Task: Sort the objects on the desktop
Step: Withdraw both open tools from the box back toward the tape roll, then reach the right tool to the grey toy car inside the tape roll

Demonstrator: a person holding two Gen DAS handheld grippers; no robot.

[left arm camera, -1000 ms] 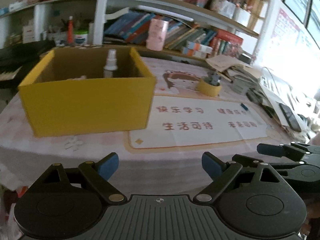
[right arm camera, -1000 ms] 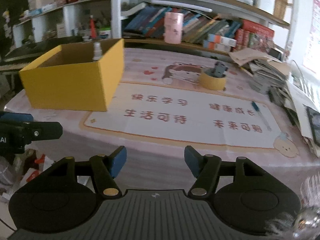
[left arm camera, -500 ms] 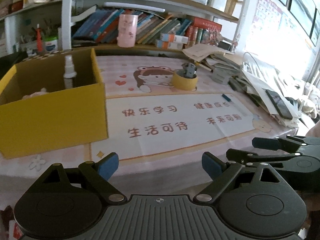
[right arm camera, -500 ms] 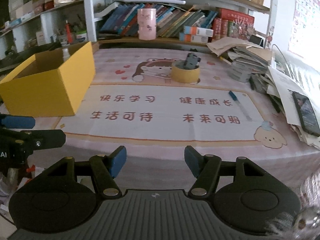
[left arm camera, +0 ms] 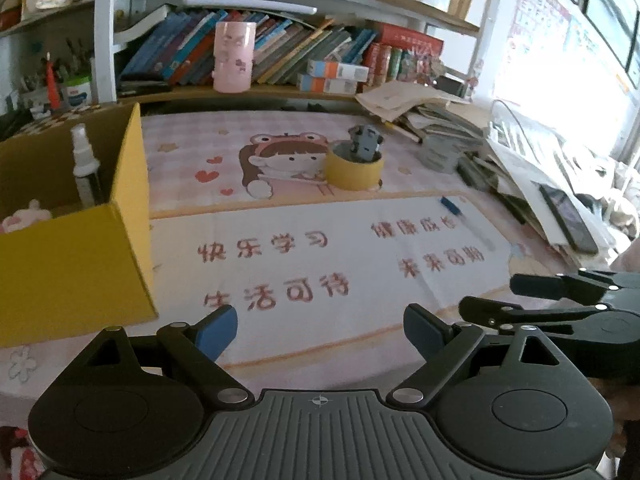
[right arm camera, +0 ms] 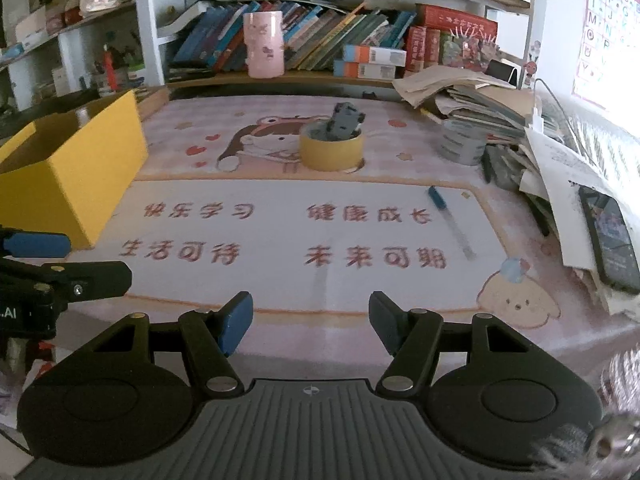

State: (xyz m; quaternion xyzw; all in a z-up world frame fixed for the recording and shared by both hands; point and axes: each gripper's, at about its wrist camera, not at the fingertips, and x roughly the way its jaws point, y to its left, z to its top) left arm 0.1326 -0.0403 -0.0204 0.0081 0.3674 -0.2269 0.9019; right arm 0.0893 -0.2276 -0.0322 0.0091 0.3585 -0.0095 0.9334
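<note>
A yellow cardboard box (left arm camera: 80, 264) (right arm camera: 80, 184) stands at the left of the desk with a white spray bottle (left arm camera: 85, 164) upright inside it. A yellow tape roll (left arm camera: 354, 170) (right arm camera: 331, 151) sits mid-desk with a small grey toy (left arm camera: 365, 143) (right arm camera: 344, 120) stuck in its hole. A blue-capped pen (left arm camera: 464, 220) (right arm camera: 450, 220) lies on the printed mat (right arm camera: 280, 236). My left gripper (left arm camera: 320, 330) is open and empty over the desk's near edge. My right gripper (right arm camera: 310, 320) is open and empty, right of the left one.
A heap of papers and books (right arm camera: 500, 120) with a dark phone (right arm camera: 612, 240) crowds the desk's right side. A grey tape roll (right arm camera: 462, 144) sits by the heap. A pink cup (right arm camera: 264, 46) stands on the bookshelf behind.
Both grippers have slid to the right along the desk's near edge, so the yellow box has shifted to the left in both views. Neither pair of jaws has changed.
</note>
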